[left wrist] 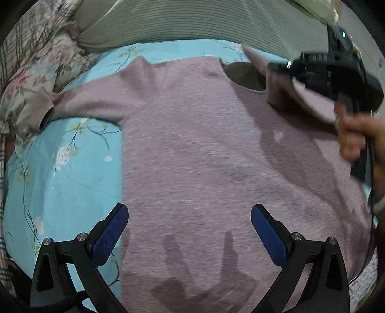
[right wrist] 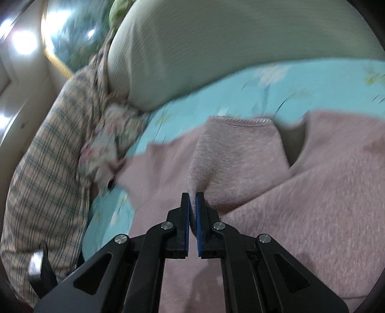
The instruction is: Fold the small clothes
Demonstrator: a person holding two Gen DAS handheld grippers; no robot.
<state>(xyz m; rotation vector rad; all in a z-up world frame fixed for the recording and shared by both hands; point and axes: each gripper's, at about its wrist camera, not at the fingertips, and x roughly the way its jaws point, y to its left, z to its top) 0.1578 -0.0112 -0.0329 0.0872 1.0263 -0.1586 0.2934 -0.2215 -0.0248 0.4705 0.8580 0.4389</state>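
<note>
We see the bed (left wrist: 60,173) under a turquoise floral sheet, a ribbed grey-green pillow (left wrist: 192,21) along its far edge and a plaid and a floral cushion (left wrist: 31,79) at the far left. The mauve sweater (left wrist: 204,156) lies flat across the sheet, one sleeve (left wrist: 79,101) stretched out left. Our right tongs (right wrist: 192,196) are clamped on the other sleeve's fabric (right wrist: 231,154), lifted over the sweater body near the neckline. Our left tongs (left wrist: 190,226) hover wide apart above the hem, gripping nothing. Right wrist view is motion-blurred.
</note>
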